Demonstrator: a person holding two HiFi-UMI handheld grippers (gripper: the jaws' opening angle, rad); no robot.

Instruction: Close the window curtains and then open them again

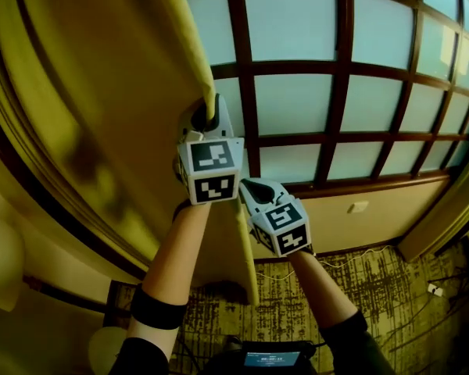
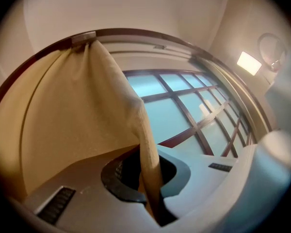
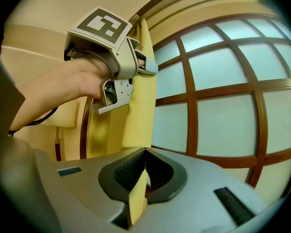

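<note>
Head view: the yellow curtain [image 1: 102, 116] hangs at the left of the wood-barred window [image 1: 297, 22], above a patterned carpet [image 1: 359, 280]. Its free edge is pinched by the left hand-held gripper [image 1: 209, 112] and, just below, by the right hand-held gripper [image 1: 248, 190].

Left gripper view: the jaws are clamped on the curtain's edge, and the cloth hangs from a curved rail [image 2: 136, 33].

Right gripper view: these jaws are closed on the same edge lower down, with the left hand-held gripper directly above.
</note>
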